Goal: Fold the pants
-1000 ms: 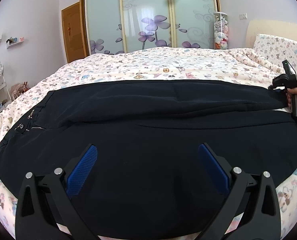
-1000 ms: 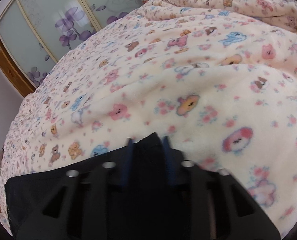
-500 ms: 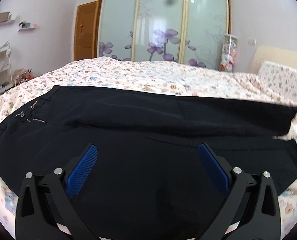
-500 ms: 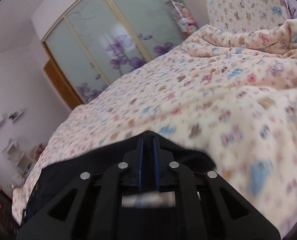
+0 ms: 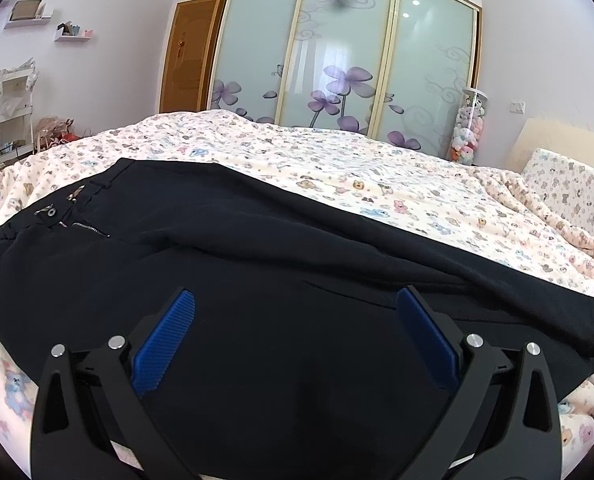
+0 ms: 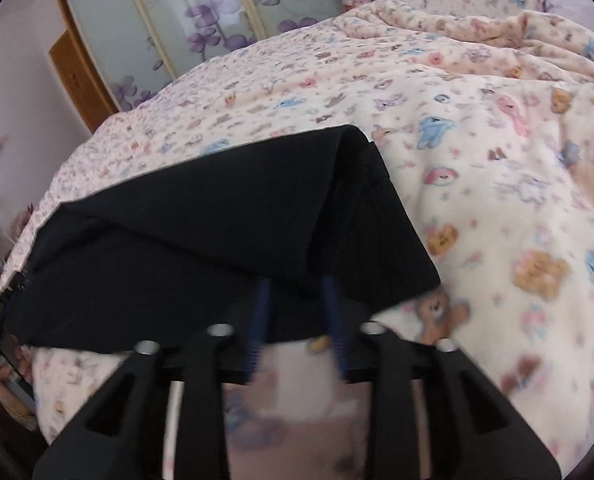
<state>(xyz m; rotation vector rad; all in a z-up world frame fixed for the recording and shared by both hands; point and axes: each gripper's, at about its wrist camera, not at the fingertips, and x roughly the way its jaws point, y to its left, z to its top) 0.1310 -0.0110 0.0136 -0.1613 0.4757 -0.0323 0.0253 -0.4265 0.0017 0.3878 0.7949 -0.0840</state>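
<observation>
Dark navy pants [image 5: 297,248] lie across the bed, with the waist and zipper [image 5: 81,228] at the left and the leg ends [image 5: 577,320] at the right. One leg lies over the other. My left gripper [image 5: 296,296] hovers open just above the middle of the pants, with nothing between its blue pads. In the right wrist view, the leg end [image 6: 217,220] lies folded in front of my right gripper [image 6: 296,280]. Its jaws are opening. The near cloth edge drapes loosely over and between the tips, and the pads do not press on it.
A bear-print blanket [image 5: 337,160] covers the whole bed and bunches up at the right [image 6: 537,60]. A pillow [image 5: 569,188] lies at the far right. A flowered sliding wardrobe [image 5: 337,60], a jar of plush toys [image 5: 469,128] and a white rack [image 5: 13,112] stand behind. A hand [image 6: 5,384] shows at lower left.
My right gripper swept across the bed while shut on the leg end, and its jaws have now parted. It has left the left wrist view, which has rolled and shifted slightly.
</observation>
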